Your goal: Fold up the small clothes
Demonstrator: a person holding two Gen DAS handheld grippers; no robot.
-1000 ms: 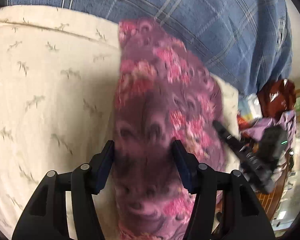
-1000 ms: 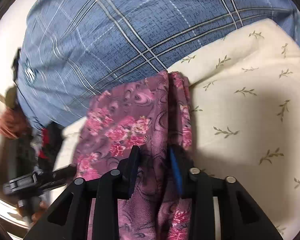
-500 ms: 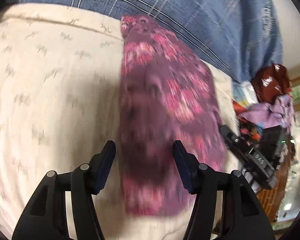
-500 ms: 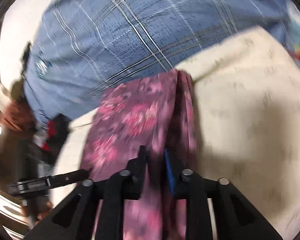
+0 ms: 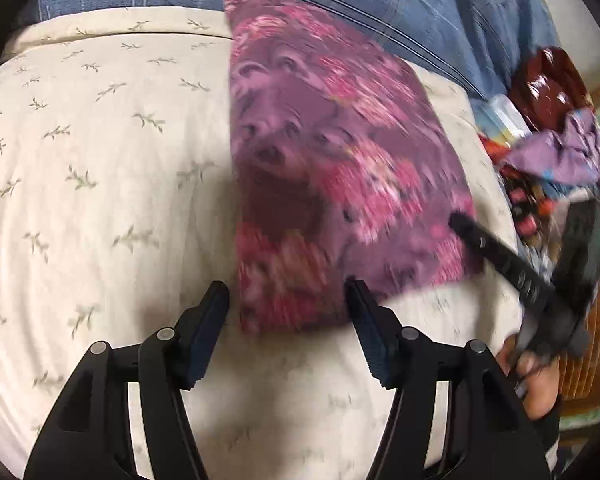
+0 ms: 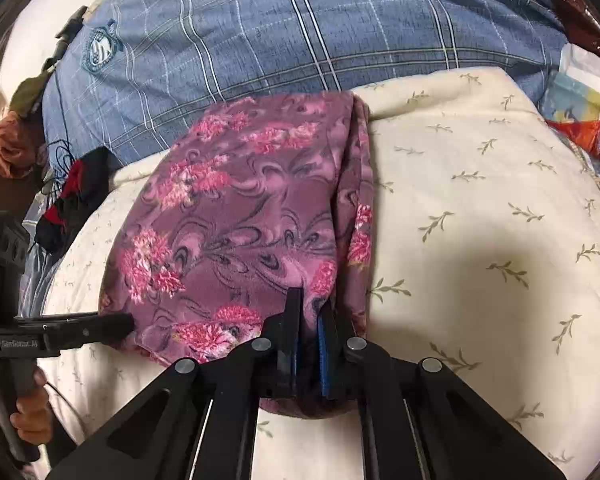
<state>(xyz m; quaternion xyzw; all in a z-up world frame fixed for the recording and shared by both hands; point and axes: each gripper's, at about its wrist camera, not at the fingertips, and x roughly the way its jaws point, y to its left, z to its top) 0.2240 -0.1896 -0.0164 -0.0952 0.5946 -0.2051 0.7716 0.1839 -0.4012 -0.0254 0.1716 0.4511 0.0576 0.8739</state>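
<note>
Since a second ago, left hand-held gripper [image 5: 286, 304] has withdrawn, jaws apart; right hand-held gripper [image 6: 309, 320] clamps folded floral garment [image 6: 236, 224] on cream quilt [image 6: 480, 220]. Lay edge flat before releasing.

The folded cloth [image 6: 236, 240] lies on the cushion [image 6: 480, 240] before me — its near edge inside my right gripper [image 6: 309, 334], my left gripper [image 5: 286, 312] at its other near corner; a clothes heap [image 5: 556, 148] sits far right.
</note>
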